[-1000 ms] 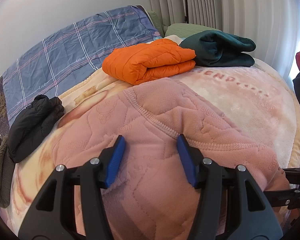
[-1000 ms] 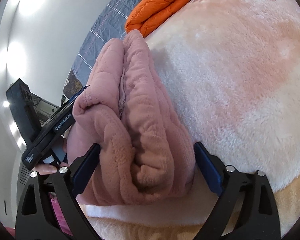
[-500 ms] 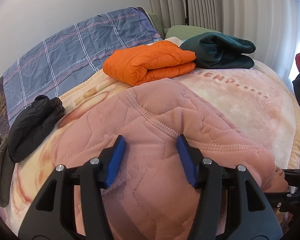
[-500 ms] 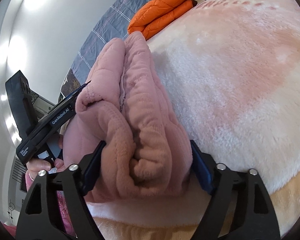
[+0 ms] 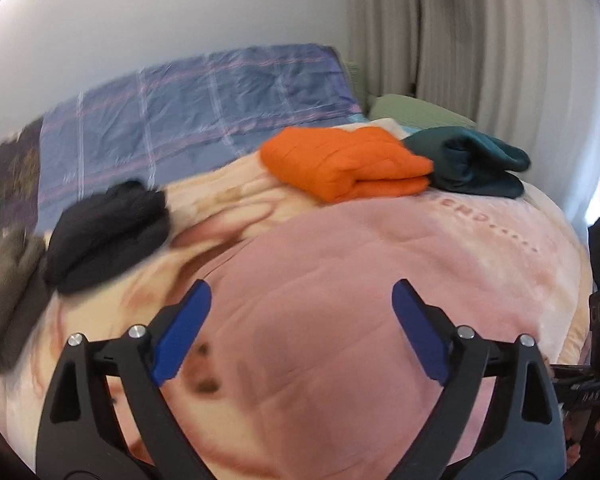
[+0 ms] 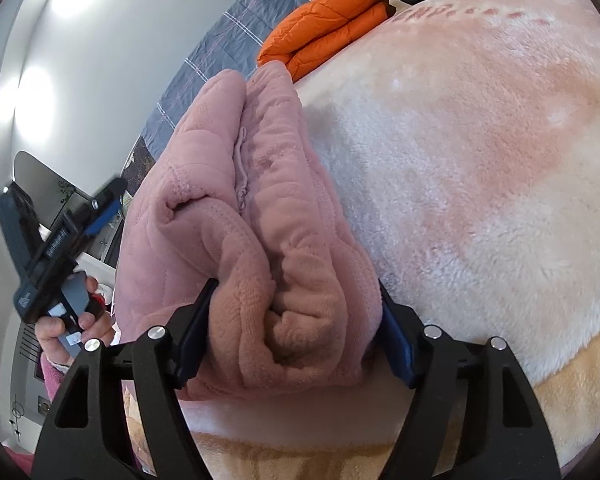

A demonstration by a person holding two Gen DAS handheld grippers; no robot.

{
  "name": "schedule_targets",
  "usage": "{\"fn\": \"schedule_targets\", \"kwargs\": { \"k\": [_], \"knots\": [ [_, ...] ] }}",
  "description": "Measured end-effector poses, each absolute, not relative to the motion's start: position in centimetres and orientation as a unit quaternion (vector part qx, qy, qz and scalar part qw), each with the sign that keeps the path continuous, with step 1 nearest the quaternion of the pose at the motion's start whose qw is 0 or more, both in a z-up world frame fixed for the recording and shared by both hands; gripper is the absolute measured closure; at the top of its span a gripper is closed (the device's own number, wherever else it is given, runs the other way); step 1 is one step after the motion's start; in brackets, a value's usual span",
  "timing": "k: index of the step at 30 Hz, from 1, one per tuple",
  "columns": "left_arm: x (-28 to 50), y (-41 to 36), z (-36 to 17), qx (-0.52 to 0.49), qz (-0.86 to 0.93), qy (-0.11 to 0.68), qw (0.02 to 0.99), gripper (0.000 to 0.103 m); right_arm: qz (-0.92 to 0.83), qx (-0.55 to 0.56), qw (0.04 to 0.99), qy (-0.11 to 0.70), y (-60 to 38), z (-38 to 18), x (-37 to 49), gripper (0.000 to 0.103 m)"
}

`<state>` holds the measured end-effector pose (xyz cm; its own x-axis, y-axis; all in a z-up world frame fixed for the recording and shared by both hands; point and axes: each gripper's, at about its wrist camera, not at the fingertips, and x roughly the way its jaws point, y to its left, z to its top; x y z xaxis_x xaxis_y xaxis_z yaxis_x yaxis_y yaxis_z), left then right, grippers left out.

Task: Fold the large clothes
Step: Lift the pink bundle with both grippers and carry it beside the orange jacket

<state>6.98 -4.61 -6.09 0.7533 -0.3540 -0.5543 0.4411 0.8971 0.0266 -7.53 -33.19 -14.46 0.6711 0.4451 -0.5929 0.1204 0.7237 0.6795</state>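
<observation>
Right claw [image 6: 296,320]: pinching the bunched end of the folded pink fleece garment [image 6: 236,216], one blue pad against each side of the thick fold. The garment lies on the cream and pink plush blanket [image 6: 480,160] covering the bed, near the bed's front edge.

Left claw [image 5: 300,328]: spread wide, holding nothing, positioned above the garment's flat upper surface [image 5: 332,320].

Toward the head of the bed: a folded orange jacket [image 5: 344,164], touching a folded dark green garment [image 5: 472,160]. At the left edge: a black garment [image 5: 104,232].
</observation>
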Motion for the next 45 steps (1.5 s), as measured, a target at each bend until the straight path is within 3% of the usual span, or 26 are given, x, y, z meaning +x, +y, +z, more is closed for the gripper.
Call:
{"fn": "schedule_targets", "kwargs": {
  "k": [6, 12, 18, 21, 25, 28, 32, 36, 45],
  "knots": [
    [10.7, -1.0, -9.5, -0.079, -0.255, 0.356, 0.895, 0.002, 0.097, 0.355, 0.842, 0.394, -33.1, -14.5, -7.5, 0.029],
    [14.4, -1.7, -13.6, -0.207, -0.327, 0.420, 0.821, 0.002, 0.096, 0.355, 0.842, 0.394, -33.0, -14.5, -7.3, 0.026],
    [15.0, -2.9, -14.3, -0.214, -0.339, 0.416, 0.816, 0.002, 0.097, 0.350, 0.844, 0.396, -32.7, -14.5, -6.9, 0.022],
    [15.2, -4.5, -14.1, -0.204, -0.346, 0.406, 0.821, 0.003, 0.106, 0.350, 0.844, 0.392, -32.7, -14.4, -6.7, 0.030],
    [13.8, -5.4, -11.6, -0.158, -0.342, 0.366, 0.851, 0.024, 0.100, 0.335, 0.858, 0.376, -32.5, -13.1, -7.2, 0.048],
    [12.4, -6.8, -8.6, -0.125, -0.344, 0.328, 0.871, 0.031, 0.098, 0.305, 0.874, 0.367, -32.1, -11.1, -7.2, 0.051],
    [11.5, -6.8, -4.1, -0.113, -0.337, 0.282, 0.891, 0.032, 0.133, 0.290, 0.886, 0.337, -32.3, -8.1, -5.8, 0.052],
    [12.4, -5.1, 0.5, -0.083, -0.321, 0.237, 0.913, 0.033, 0.166, 0.204, 0.918, 0.297, -30.4, -3.6, -2.1, 0.056],
    [25.1, -2.9, 8.1, -0.031, -0.250, 0.174, 0.952, 0.036, 0.184, 0.179, 0.923, 0.286, -30.6, -1.0, 15.4, 0.061]
  ]
}}
